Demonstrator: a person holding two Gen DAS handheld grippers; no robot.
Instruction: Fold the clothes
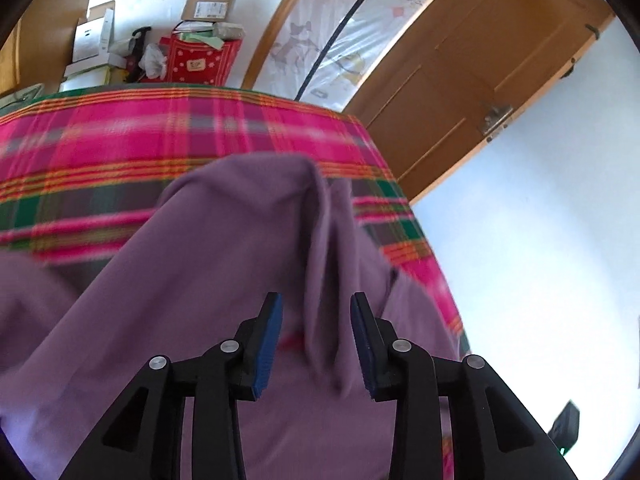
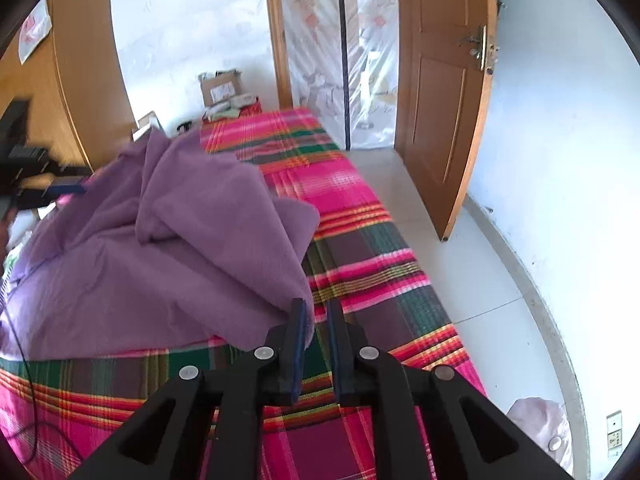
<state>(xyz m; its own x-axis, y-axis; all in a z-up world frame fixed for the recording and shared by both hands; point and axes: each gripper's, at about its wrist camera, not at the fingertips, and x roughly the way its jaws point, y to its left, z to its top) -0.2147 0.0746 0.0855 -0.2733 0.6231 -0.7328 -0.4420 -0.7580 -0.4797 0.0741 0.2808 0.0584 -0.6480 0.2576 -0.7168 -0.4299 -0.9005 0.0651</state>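
- Left wrist view: we see the left gripper (image 1: 316, 340) low in the middle, with its two blue pads (image 1: 266, 350) standing apart.
- A raised fold of the purple cloth (image 1: 224, 248) hangs between the pads, but neither pad presses on it, so the gripper is released.
- This picture is blurred, so we cannot tell the fine edges of the fold.
- The cloth covers the near part of the bed (image 1: 132, 128), which has a pink plaid cover with green and orange stripes.
- Behind the bed we see a red bag (image 1: 200, 60) and cardboard boxes (image 1: 208, 4) against the white wall.
- To the right stands an open wooden door (image 1: 480, 76), and beside it a clear plastic curtain (image 1: 332, 32) with a dark line down it.

- Right wrist view: the right gripper (image 2: 316, 344) is at the bottom, with only a narrow gap between its pads.
- We see the plaid cover through this gap; nothing is between the pads, so this gripper holds nothing.
- A corner of the cloth (image 2: 180, 240) lies just beside the left pad (image 2: 298, 344); we cannot tell if it touches.
- The cloth lies in a crumpled heap on the left half of the bed (image 2: 360, 264), with one flap folded over the top.
- The left gripper (image 2: 52, 190) shows at the far left edge, at the rim of the cloth.
- A thin black cable (image 2: 24, 360) runs over the bed at the lower left.
- The door (image 2: 444, 112) stands open on the right, above the white tiled floor (image 2: 500, 312).
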